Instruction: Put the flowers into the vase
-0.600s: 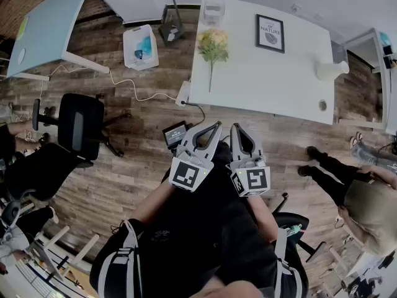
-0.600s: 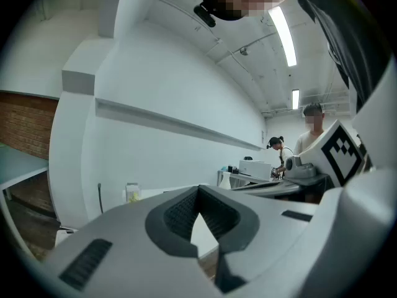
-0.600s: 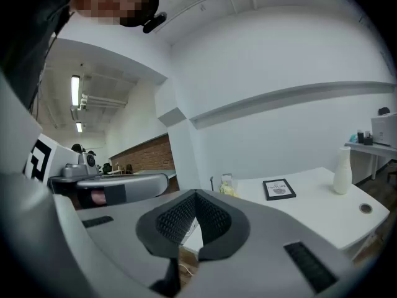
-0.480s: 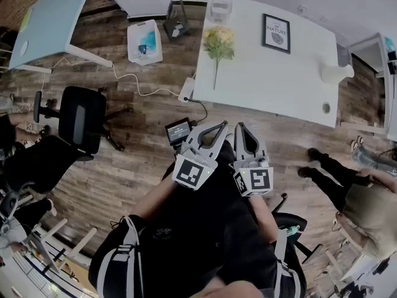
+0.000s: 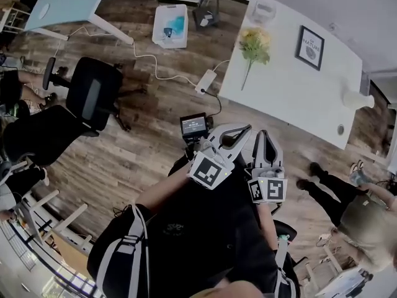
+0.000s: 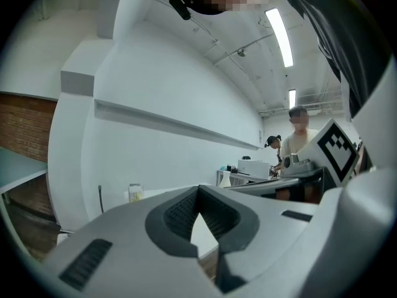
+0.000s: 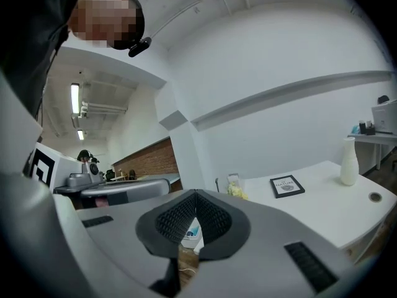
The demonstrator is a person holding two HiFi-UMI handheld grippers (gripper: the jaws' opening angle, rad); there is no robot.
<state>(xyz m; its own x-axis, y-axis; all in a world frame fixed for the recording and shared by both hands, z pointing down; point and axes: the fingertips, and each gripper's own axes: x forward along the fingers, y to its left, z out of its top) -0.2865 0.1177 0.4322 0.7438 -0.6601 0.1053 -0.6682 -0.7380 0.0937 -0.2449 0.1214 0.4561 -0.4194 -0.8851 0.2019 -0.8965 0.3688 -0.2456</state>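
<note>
The left tool (image 5: 246, 130) is hanging in the air just short of the near edge of the tabletop (image 5: 291, 85). Its two jaws are pressing together with nothing between them. The right tool (image 5: 265, 135) is hanging close beside it, also short of the tabletop. Its jaws are pressing together too, and they are holding nothing.

The flowers (image 5: 254, 45) are lying flat at the left end of the tabletop, with the stem pointing toward the near edge. A small framed picture (image 5: 310, 47) is lying near the far edge. The white vase (image 5: 356, 98) is standing at the right end of the tabletop, well apart from the flowers.

The tabletop is now showing further to the right in the head view than a moment ago, and it is more tilted. Both tools are staying close to the person's body. I think the person is turning and stepping, and is only getting ready. No flower is being touched yet, so the job is just starting. One tool is going to need to spread its jaws before it can pinch the stem.
</note>
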